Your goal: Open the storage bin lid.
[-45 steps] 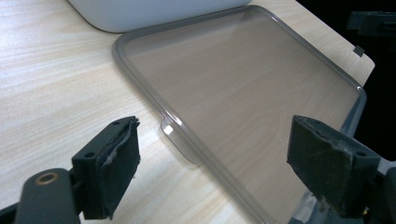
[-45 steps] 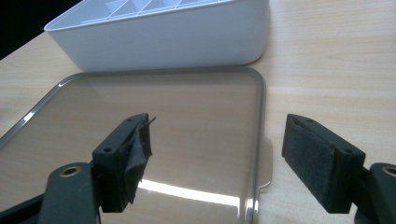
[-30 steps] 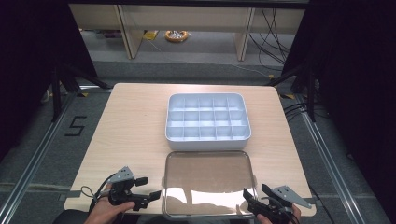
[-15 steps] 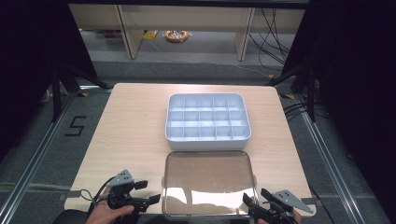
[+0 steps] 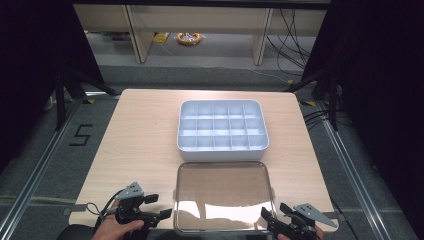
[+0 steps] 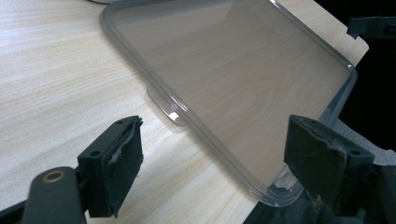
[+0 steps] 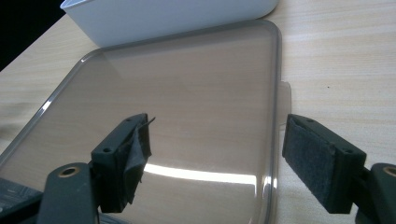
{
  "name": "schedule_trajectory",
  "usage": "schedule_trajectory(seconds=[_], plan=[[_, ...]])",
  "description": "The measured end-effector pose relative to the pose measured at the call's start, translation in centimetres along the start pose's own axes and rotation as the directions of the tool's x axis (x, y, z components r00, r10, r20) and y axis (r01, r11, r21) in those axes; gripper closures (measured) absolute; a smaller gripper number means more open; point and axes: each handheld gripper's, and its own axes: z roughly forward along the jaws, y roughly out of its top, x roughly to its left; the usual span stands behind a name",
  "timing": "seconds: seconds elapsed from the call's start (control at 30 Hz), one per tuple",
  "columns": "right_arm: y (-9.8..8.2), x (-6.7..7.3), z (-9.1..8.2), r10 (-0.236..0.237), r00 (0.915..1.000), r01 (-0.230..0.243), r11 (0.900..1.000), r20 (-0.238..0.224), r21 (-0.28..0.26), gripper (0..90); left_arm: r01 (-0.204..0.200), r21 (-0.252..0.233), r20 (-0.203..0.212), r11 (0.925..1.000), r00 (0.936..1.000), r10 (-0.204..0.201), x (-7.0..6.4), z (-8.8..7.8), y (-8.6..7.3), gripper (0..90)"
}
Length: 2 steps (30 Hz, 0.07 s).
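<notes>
The left gripper sat just left of the clear lid, jaws wide open and holding nothing. The lid lay flat on the table, right in front of the white tray. The right gripper sat at the lid's near right corner, wide open and empty too.

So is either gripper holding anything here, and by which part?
Nothing is held. The left gripper and right gripper are open at the near corners of the clear lid.
</notes>
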Motion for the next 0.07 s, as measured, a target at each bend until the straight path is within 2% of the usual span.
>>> schedule_trajectory(seconds=[0.07], plan=[[-0.01,-0.02,0.03,0.001,1.0000,-0.001,1.000,-0.004,-0.002,24.4,0.000,0.000,0.000,1.0000,1.0000,0.000,0.00,0.00,0.00,18.7]])
